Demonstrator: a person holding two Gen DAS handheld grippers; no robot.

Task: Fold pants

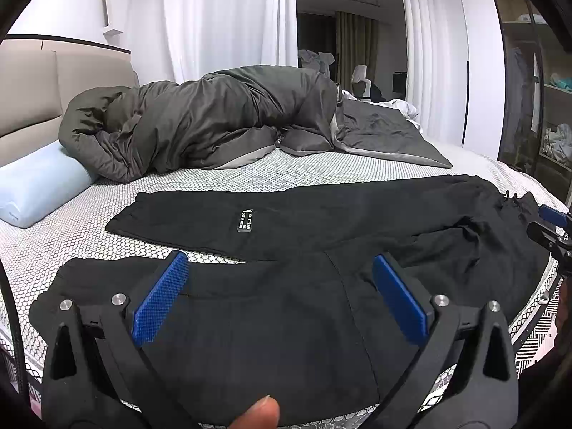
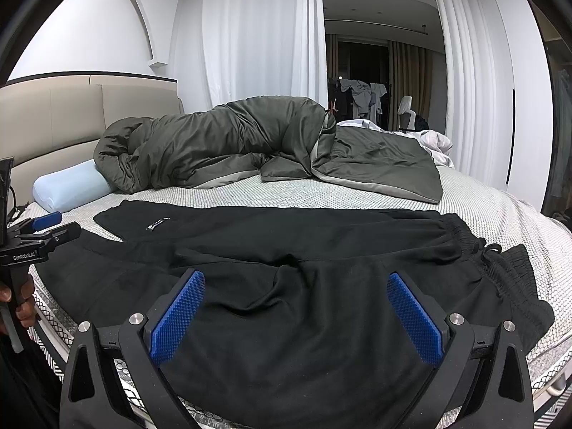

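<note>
Black pants (image 1: 321, 228) lie spread flat on the bed, both legs pointing left, the elastic waistband (image 2: 500, 261) at the right. A small label (image 1: 245, 220) shows on the far leg. My left gripper (image 1: 280, 266) is open and empty, hovering above the near leg. My right gripper (image 2: 296, 287) is open and empty, above the seat of the pants (image 2: 286, 250). The right gripper also shows at the right edge of the left wrist view (image 1: 550, 228); the left gripper shows at the left edge of the right wrist view (image 2: 43, 230).
The mattress (image 1: 89, 214) has a white honeycomb cover. A grey-green duvet (image 1: 214, 121) is bunched behind the pants. A light blue pillow (image 1: 39, 186) lies at the left by the beige headboard (image 1: 28, 100). White curtains (image 1: 221, 18) hang behind; a wardrobe (image 1: 529, 89) stands right.
</note>
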